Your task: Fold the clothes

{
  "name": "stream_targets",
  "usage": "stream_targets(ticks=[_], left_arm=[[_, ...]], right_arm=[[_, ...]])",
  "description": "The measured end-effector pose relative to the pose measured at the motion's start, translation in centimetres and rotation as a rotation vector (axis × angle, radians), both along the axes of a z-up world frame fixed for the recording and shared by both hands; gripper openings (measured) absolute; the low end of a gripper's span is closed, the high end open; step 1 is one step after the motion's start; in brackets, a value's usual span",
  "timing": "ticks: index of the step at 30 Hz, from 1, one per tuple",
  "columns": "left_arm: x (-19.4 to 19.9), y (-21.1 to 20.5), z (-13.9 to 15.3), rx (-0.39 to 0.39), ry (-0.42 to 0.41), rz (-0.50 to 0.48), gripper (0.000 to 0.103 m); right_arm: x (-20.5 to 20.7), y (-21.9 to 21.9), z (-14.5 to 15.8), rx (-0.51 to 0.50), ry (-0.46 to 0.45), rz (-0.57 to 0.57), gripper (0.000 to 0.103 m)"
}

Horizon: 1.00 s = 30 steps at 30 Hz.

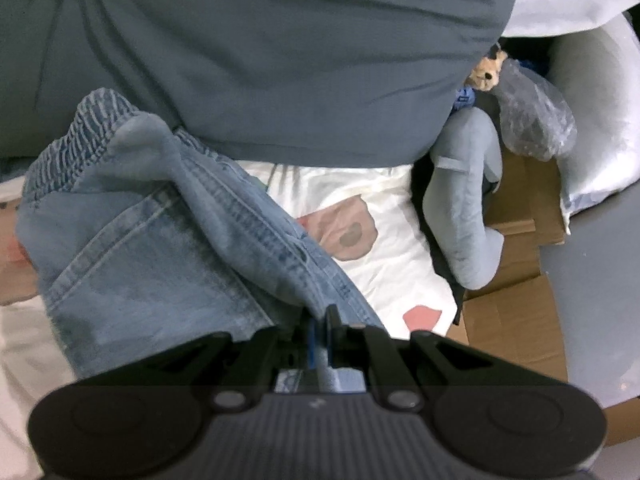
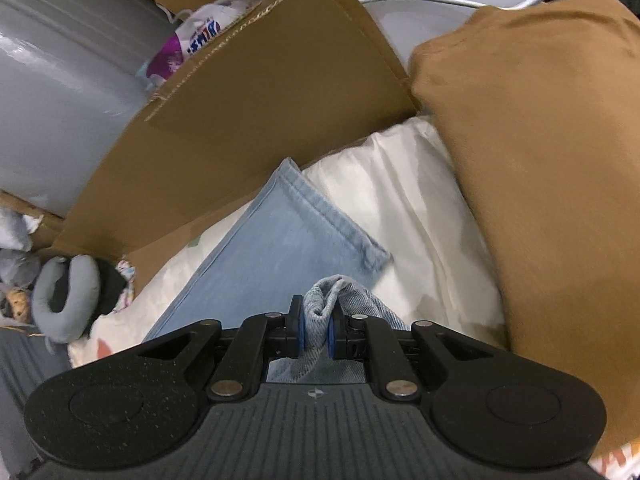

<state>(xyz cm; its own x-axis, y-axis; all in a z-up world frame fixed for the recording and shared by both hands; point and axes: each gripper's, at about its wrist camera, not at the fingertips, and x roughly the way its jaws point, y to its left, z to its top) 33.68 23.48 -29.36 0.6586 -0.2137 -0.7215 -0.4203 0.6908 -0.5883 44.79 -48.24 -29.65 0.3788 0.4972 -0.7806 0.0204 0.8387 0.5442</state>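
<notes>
**Jeans mid-fold, both tools clamped on denim**

Jeans (image 1: 160, 240) are light blue denim, lying over a white printed bed sheet (image 1: 384, 248). Left tool (image 1: 319, 320) is pinched together on a denim seam near the elastic waistband end. Right tool (image 2: 316, 330) is pinched on a bunched denim edge; a flat leg with its hem (image 2: 296, 236) lies just beyond it on the sheet. Judged progress: fold started, not finished. One leg looks laid flat, the waist end is still lifted and rumpled, no neat stack visible. Left to do: lay the held ends down, smooth, fold again.

Containers: a cardboard box (image 2: 256, 92) stands far left of the leg, flap up; a printed plastic bag (image 2: 192, 40) sits behind it, contents unclear. A brown cushion (image 2: 540, 160) is at right. Grey plush toy (image 1: 468, 200) lies beside flattened cardboard (image 1: 516, 304).
</notes>
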Motion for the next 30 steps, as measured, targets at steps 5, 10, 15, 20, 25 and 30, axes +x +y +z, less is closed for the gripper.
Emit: stream_targets(ticks=[5,10,15,20,25,30], left_arm=[[1.8,-0.2,-1.7,-0.012,0.006,0.012,0.005],[3.8,-0.5,-3.4,-0.011,0.024,0.014,0.005],[5.2,-0.7,-4.3,-0.007,0.031,0.008,0.005],[6.3,-0.9,-4.8,-0.008,0.037,0.011,0.005],[7.3,-1.0,-4.7,-0.015,0.029,0.023,0.005],[8.6,-1.2,-5.0,-0.013,0.031,0.038,0.005]], right_arm=[[3.2,2.2,-1.7,-0.025,-0.006,-0.026,0.009],[5.9,4.6,-3.9,-0.057,0.0,-0.07,0.009],[8.3,6.6,-5.8,-0.086,0.001,-0.094,0.009],[9.7,7.8,-6.6,-0.098,-0.005,-0.106,0.009],[10.7,8.7,-6.7,-0.101,-0.021,-0.127,0.009],[11.9,9.7,-6.4,-0.095,-0.031,-0.152,0.009]])
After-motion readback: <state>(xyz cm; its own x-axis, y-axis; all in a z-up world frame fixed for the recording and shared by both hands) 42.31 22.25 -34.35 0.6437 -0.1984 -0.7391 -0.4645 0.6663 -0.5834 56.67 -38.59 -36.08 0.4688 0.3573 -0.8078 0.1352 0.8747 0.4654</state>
